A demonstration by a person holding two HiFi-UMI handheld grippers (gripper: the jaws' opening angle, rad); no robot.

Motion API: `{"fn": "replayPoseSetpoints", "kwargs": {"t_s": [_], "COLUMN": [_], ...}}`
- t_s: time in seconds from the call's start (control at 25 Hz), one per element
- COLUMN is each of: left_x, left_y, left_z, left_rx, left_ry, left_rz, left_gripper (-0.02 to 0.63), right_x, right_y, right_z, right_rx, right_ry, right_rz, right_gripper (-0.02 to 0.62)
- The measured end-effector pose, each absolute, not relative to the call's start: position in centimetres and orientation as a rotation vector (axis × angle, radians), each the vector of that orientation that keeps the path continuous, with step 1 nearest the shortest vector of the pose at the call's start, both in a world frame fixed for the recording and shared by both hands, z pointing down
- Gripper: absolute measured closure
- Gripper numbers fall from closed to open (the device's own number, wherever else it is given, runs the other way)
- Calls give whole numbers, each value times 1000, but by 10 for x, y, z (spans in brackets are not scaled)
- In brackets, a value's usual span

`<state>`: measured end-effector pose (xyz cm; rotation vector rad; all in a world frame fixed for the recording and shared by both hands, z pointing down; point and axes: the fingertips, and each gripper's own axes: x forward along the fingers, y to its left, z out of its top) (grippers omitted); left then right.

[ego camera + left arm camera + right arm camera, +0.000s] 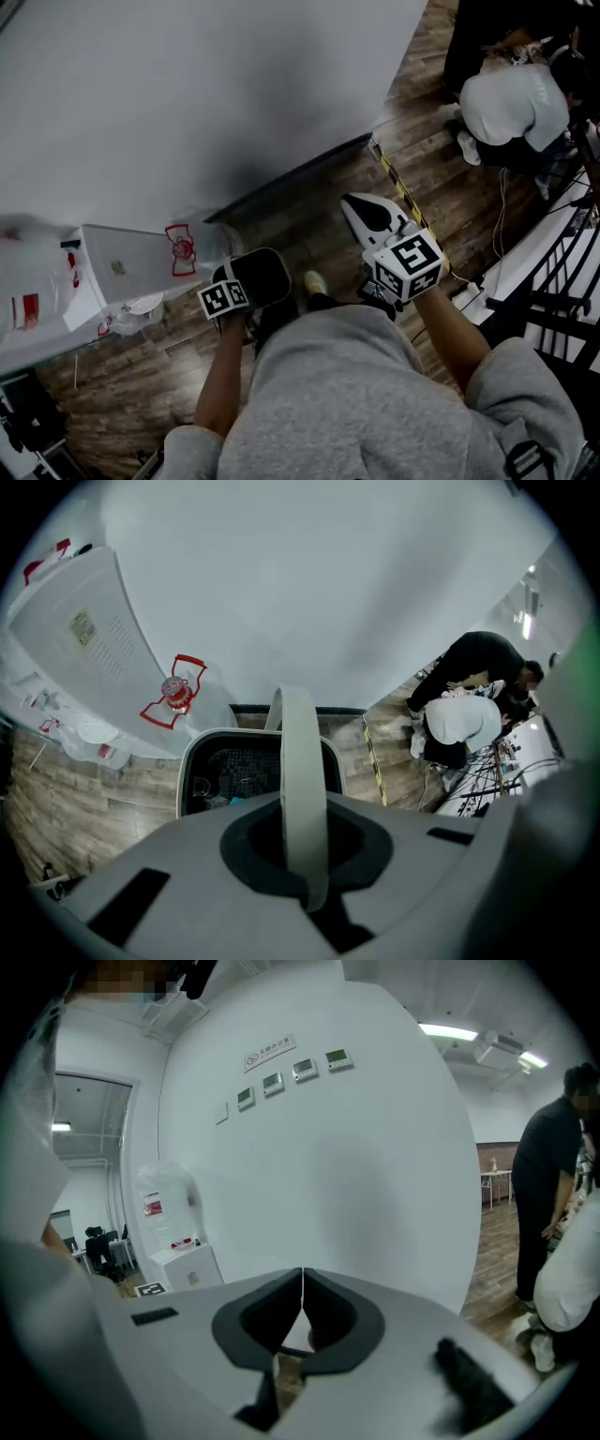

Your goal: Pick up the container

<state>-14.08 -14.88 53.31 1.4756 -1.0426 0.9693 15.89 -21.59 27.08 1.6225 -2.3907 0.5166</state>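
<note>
While the left gripper (302,874) pinched the handle (300,752), the container (234,771) hung straight below it; right gripper (302,1321), pressed together and empty, was off right.

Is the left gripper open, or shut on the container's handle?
Shut. In its own view the left gripper clamps the white handle, with the container below.

White wall (187,94) blocks ahead, white cabinet (122,267) crowds the left; wooden floor (441,197) lies open rightward.
</note>
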Motion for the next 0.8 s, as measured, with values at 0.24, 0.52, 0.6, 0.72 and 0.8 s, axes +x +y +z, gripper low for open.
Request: {"fn": "replayPoseSetpoints", "kwargs": {"t_s": [0.24,0.52,0.6,0.72,0.8], "left_x": [-142,-145,-146,-146,-146], "left_y": [-148,-152,-152,-152,-153], "left_z": [533,534,533,532,533], "left_rx": [1478,1484,1485,1495,1497], "left_ry": [-1036,-1046,-1044,-1043,-1044], "left_rz": [961,939,943,953,956], "left_gripper": [592,592,592,592,592], "right_x": [152,147,147,146,147], "right_y": [-221,-222,-221,-219,-219], "right_z": [264,262,261,259,259], "right_rx": [1628,1628,1631,1631,1630], "right_ry": [-2398,-2400,-2402,-2403,-2404], "right_rz": [471,430,427,419,415], "right_gripper": [571,571,571,571,571]}}
